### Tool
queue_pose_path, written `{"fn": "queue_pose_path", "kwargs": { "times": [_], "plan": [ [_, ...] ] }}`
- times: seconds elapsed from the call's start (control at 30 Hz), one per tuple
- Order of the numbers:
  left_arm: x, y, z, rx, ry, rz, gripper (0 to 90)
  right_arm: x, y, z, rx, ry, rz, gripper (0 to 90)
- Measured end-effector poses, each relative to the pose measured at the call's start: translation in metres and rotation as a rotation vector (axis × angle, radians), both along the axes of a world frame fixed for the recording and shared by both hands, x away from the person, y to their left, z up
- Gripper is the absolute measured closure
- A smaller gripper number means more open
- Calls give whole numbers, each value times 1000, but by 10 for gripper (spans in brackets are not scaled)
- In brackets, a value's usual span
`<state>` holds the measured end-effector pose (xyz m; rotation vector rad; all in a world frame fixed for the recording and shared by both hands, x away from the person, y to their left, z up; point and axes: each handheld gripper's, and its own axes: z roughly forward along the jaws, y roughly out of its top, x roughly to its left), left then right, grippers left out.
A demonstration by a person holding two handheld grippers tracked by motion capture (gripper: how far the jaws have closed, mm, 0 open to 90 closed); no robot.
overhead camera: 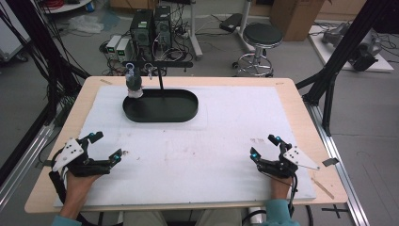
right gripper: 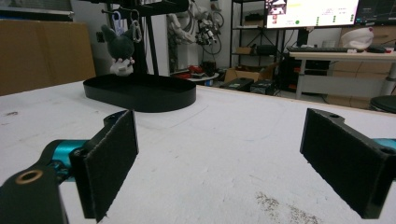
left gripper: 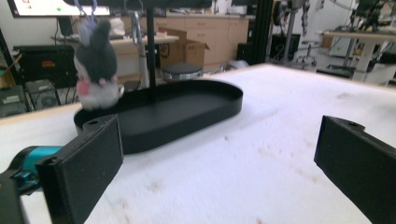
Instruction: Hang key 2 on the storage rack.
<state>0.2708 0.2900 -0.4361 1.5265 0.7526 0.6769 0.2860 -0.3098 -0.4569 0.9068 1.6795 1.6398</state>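
High view: both hands rest low at the table's near corners, left gripper (overhead camera: 106, 147) and right gripper (overhead camera: 263, 146) spread wide, grasping nothing; the plush toy (overhead camera: 133, 84) hangs on the stand (overhead camera: 161, 70) above the black tray (overhead camera: 188, 110), well apart.

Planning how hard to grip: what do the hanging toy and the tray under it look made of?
The toy looks like soft plush: fuzzy dark and white surface, blurred edges. The tray looks rigid, likely matte black metal or plastic: smooth, even rim, little shine.
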Motion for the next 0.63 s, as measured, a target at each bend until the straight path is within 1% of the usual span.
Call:
{"fn": "queue_pose_path", "kwargs": {
  "times": [0.07, 0.13, 0.23, 0.3, 0.33, 0.37, 0.47, 0.5, 0.57, 0.63],
  "plan": [
    [-1, -1, -6, -5, -2, 5, 17, 0, 0, 0, 0, -1, 1, 107],
    [-2, -2, -10, -5, -16, 7, 17, 0, 0, 0, 0, -1, 1, 107],
    [-1, -5, -15, 4, -21, 3, 17, 0, 0, 0, -2, -1, 1, 107],
    [0, -7, -17, -12, -2, -8, 17, 0, 0, 0, -2, -1, 0, 107],
    [0, -8, -17, -2, -9, -7, 17, 0, 0, 0, -2, -1, 1, 107],
    [0, -8, -17, 4, -9, -4, 17, 0, 0, 0, -1, -1, 1, 107],
    [0, -8, -18, -5, -6, 5, 17, 0, 0, 0, -1, 0, 2, 107],
    [-1, -8, -18, -6, -11, 7, 17, 0, 0, 0, -1, 1, 1, 107],
    [-3, -7, -19, -10, -32, 13, 17, 0, 0, 0, 0, -1, 0, 107],
    [-5, -5, -20, -35, -54, 22, 17, 0, 0, 0, 0, 0, 1, 107]
  ]
}}
